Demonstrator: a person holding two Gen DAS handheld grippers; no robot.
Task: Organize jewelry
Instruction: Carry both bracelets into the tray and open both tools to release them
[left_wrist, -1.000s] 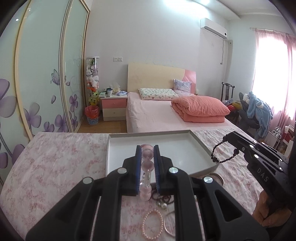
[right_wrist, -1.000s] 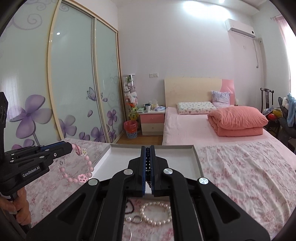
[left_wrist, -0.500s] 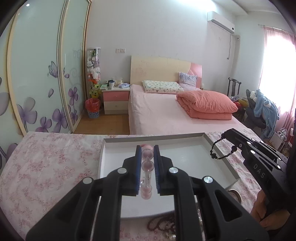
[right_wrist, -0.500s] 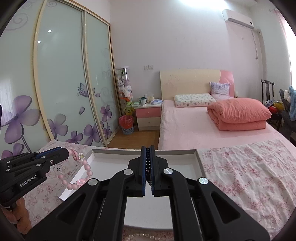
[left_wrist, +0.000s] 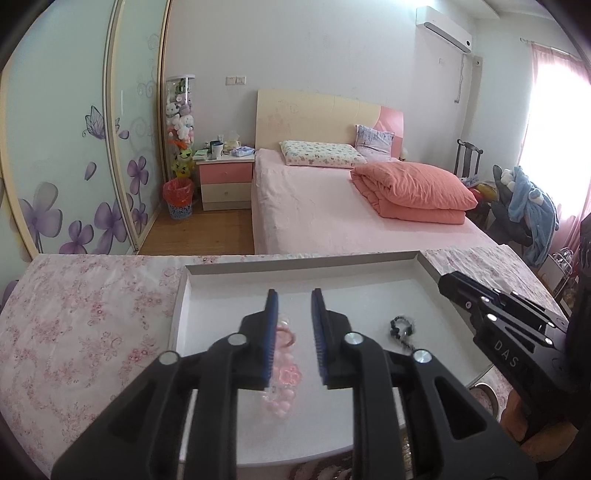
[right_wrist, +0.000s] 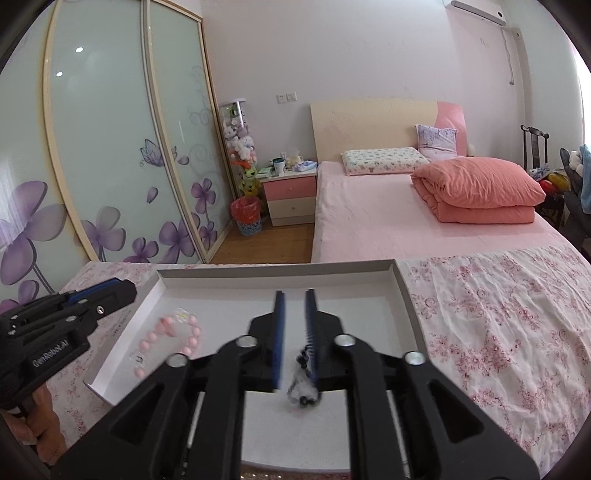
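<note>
- The left gripper (left_wrist: 293, 295) is above the shallow white rectangular tray (left_wrist: 295, 266), and its blue-padded fingers (left_wrist: 271, 306) stand apart, gripping nothing.
- The pink beaded bracelet with a small flower charm (left_wrist: 282, 369) is below the gap between these fingers, close to the left pad. It looks blurred there, so I cannot tell if it touches the tray floor.
- In the right wrist view this pink bracelet (right_wrist: 173, 336) is in the left part of the tray (right_wrist: 277, 267), just beside the tip of the left gripper (right_wrist: 110, 291).
- The right gripper (right_wrist: 294, 295) is also over the tray with its fingers (right_wrist: 279, 314) parted.
- The dark beaded bracelet (right_wrist: 304, 380) is low in the gap, against the right pad. It is blurred, and I cannot say if the pad touches it.
- In the left wrist view the dark bracelet (left_wrist: 402, 330) is in the right part of the tray, near the right gripper (left_wrist: 448, 280).
- The tray sits on a table with a pink flowered cloth (left_wrist: 85, 314).
</note>
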